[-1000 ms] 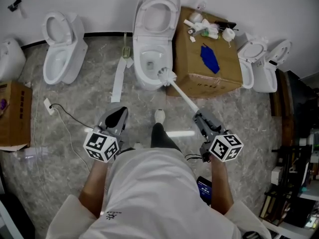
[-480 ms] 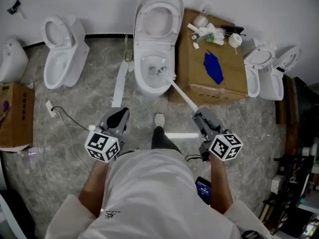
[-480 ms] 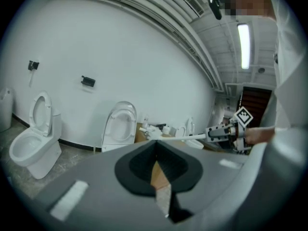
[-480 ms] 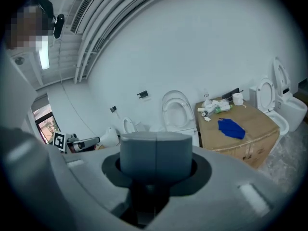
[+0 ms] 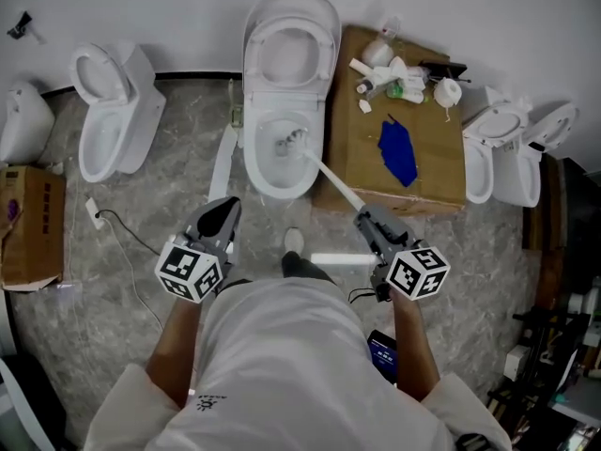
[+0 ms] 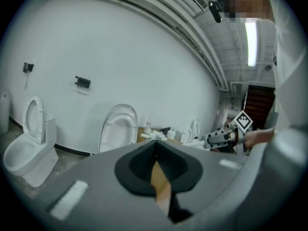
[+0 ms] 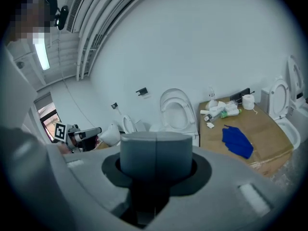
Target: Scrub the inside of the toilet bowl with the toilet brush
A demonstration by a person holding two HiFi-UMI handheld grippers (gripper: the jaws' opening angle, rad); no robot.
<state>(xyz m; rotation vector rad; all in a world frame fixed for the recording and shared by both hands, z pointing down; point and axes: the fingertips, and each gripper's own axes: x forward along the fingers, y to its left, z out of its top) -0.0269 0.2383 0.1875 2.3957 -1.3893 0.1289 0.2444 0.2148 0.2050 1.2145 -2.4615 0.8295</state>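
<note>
Marbled floor (image 5: 141,195), white wall (image 5: 141,7). My right gripper (image 5: 368,222) clamps the toilet brush (image 5: 333,181), head inside the middle toilet bowl (image 5: 255,163); left gripper (image 5: 221,216) closed, empty. Scrubbing step, I judge; next needs firm sweeps round the bowl.

White glazed ceramic toilet bowl (image 5: 282,172): white throughout. Slim plastic toilet brush (image 5: 333,184): white handle, white bristles. Left gripper (image 5: 228,207) and right gripper (image 5: 362,217): grey bodies, and each cube is patterned in black-and-white squares. Flat cardboard box (image 5: 434,169): plain brown, with a crumpled blue cloth (image 5: 397,153) on it. Stone floor (image 5: 160,195): grey with pale marbled veining. Wall (image 5: 169,17): plain white.
</note>
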